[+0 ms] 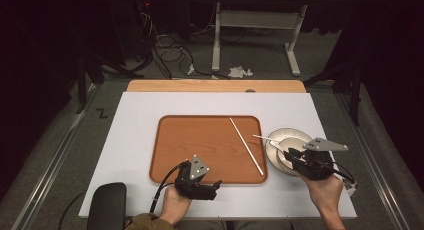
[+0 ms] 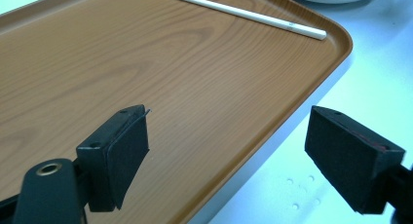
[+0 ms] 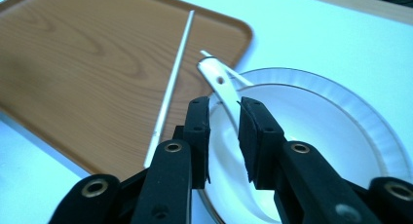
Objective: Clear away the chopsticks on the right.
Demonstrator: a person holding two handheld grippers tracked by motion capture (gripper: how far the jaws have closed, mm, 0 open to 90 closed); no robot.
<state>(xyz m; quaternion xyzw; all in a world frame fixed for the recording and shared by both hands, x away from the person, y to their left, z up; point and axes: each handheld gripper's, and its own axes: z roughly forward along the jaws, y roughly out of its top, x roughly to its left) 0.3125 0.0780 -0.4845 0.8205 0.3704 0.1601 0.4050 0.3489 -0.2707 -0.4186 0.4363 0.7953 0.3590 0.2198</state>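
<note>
Right gripper view has the right gripper with jaws narrowed astride a white spoon on the plate, right of the tray; actual clamping is unclear. A loose pinch could drop it. Left gripper gapes wide, empty, at the tray's near edge.

High forward-down overview; two close gripper-mounted views sharing tray.
</note>
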